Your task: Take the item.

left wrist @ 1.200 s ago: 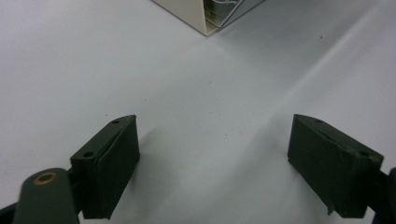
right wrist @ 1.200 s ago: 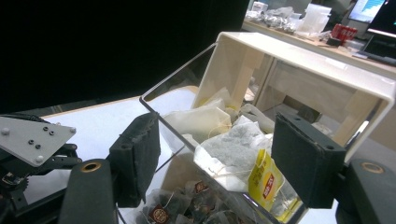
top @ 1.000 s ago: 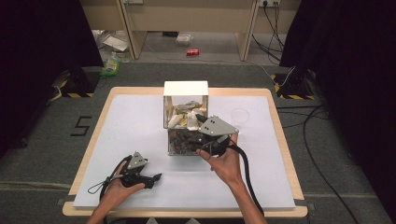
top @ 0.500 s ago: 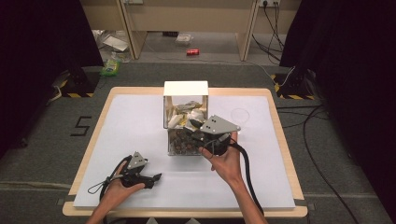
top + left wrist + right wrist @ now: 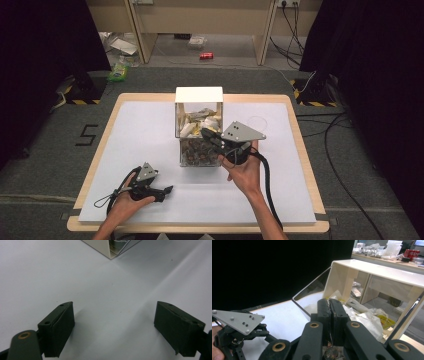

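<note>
A clear box with a white top (image 5: 198,95) stands mid-table, stuffed with crumpled white and yellow wrappers (image 5: 200,120) above a layer of dark brownish bits (image 5: 197,152). My right gripper (image 5: 206,132) is at the box's right front, jaws pressed together over the wrappers. In the right gripper view the shut jaws (image 5: 329,301) point into the box (image 5: 387,270) at the wrappers (image 5: 364,315); I cannot tell whether anything thin is pinched. My left gripper (image 5: 167,191) rests open on the white table at the front left, jaws (image 5: 115,304) wide apart over bare surface, the box corner (image 5: 105,247) far ahead.
The white table sheet (image 5: 280,190) has a wooden rim (image 5: 300,135). A faint round mark (image 5: 257,121) lies right of the box. Cables trail from both grippers. Black curtains stand at both sides, and clutter lies on the floor beyond the table.
The right gripper has shifted slightly to the right at the box's front. The left gripper has not moved.
</note>
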Available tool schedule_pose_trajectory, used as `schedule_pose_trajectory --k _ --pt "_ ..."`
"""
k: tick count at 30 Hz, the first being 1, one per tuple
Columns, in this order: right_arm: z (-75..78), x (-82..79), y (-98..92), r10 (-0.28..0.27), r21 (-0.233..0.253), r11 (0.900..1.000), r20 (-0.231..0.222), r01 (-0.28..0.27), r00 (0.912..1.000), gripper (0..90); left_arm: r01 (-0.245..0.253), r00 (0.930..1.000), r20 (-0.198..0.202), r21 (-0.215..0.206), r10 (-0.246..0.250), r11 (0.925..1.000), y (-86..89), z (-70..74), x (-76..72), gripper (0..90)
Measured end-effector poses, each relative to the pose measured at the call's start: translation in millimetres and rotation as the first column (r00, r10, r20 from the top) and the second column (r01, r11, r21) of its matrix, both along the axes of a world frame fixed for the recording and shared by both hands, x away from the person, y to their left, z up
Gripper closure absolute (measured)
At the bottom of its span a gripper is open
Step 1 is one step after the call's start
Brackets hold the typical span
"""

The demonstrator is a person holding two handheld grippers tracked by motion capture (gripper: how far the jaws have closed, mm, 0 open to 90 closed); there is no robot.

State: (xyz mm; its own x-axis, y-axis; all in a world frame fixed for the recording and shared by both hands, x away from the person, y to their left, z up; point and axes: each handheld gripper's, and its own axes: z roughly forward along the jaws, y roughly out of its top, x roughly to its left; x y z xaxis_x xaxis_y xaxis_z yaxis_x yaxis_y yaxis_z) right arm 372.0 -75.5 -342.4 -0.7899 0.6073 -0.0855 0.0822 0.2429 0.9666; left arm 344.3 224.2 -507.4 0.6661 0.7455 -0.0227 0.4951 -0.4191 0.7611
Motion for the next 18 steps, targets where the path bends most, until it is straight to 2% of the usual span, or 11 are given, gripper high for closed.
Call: schedule_pose_trajectory --k 7,14,18 --pt "4.2 -0.4 -3.2 -0.005 0.023 1.000 0.025 0.005 0.9997 89.3 0.000 1.0000 0.000 0.000 0.000 1.0000 0.0 0.0 0.0 15.7" --pt "18.3 -10.1 -5.9 -0.002 0.047 0.999 0.096 -0.003 0.9954 89.4 0.000 1.0000 0.000 0.000 0.000 1.0000 0.0 0.0 0.0 15.7" --pt "22.5 -10.9 -12.9 -0.008 0.069 0.998 0.101 0.001 0.9948 89.5 0.000 1.0000 0.000 0.000 0.000 1.0000 0.0 0.0 0.0 15.7"
